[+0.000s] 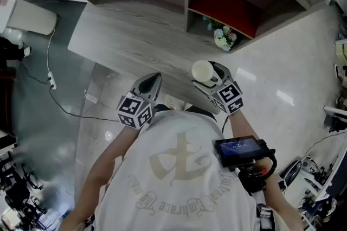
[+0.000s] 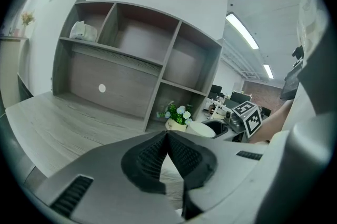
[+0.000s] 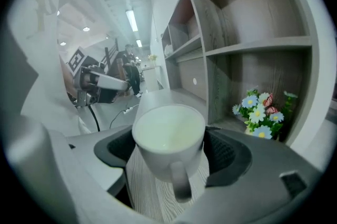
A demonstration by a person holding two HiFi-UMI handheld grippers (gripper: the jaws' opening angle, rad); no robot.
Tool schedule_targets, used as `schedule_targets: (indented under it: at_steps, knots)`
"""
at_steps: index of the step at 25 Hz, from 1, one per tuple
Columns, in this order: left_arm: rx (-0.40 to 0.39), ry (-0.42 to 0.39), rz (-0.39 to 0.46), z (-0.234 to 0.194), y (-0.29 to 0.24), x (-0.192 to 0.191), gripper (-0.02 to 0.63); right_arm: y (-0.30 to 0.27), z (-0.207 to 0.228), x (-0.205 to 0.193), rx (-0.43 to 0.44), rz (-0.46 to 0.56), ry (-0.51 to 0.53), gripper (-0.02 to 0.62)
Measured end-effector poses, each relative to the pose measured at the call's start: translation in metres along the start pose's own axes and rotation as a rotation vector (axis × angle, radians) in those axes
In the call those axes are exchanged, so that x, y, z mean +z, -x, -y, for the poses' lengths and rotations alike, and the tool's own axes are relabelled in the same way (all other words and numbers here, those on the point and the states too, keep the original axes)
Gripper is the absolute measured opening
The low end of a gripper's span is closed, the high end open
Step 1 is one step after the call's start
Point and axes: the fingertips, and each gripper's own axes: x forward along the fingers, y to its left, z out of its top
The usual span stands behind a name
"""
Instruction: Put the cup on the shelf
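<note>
1 white cup [image 3: 167,131] clamped in R gripper [image 3: 171,150].

The cup [image 3: 168,136] is white, the shelf [image 2: 121,89] grey wood-grain, the flowers [image 3: 260,112] blue and pink.

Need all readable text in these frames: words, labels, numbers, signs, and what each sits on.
"Embrace": in the curved print on the person's white shirt, upside down in the head view; the rest of that line is too blurred to read.
Device screen: lit text, too small to read.
Flower pot: dark mark, too small to read.
Marker cubes: square code patterns, no letters.
Cup: no print visible.
</note>
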Motion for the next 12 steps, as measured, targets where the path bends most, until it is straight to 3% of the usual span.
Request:
schedule_targets:
  at_steps: [12]
  knots:
    - [-0.085,-0.032,0.012,0.017,-0.012,0.016,0.002,0.036,0.001,0.037,-0.071,0.081,-0.037,0.41]
